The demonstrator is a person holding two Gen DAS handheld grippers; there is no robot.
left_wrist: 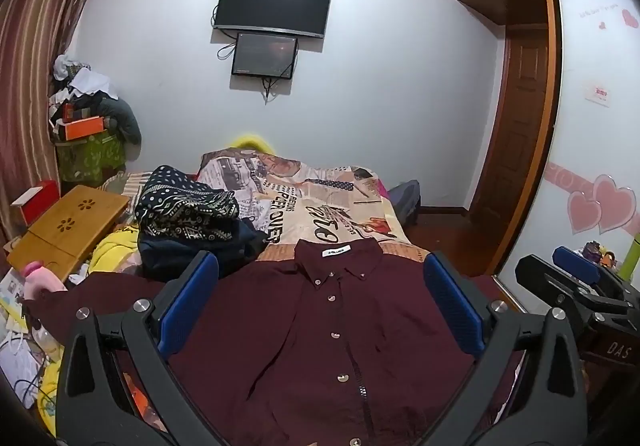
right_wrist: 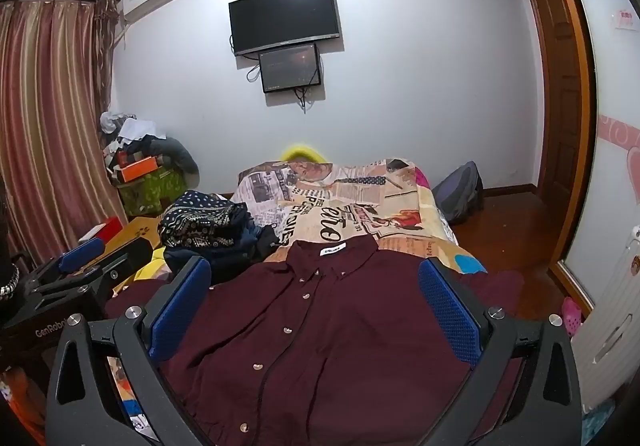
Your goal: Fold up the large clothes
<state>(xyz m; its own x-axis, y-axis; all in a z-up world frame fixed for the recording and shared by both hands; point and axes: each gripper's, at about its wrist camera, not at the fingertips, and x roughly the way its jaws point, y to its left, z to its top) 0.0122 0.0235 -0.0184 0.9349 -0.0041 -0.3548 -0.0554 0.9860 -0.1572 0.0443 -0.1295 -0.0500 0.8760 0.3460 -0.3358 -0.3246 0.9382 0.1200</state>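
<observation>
a maroon button-up shirt [left_wrist: 320, 326] lies spread flat, front side up and buttoned, on the near end of the bed [left_wrist: 344, 206], its collar toward the far end and one sleeve reaching out to the bed's left edge. the left gripper [left_wrist: 320, 302] hangs over the shirt with its blue fingers wide apart and nothing between them, and the right gripper [right_wrist: 316, 302] is released the same way, also empty. a heap of dark patterned clothes [left_wrist: 188, 206] sits by the bed's left edge, just beyond the shirt's left shoulder, beside a wooden lap table [left_wrist: 68, 230].
</observation>
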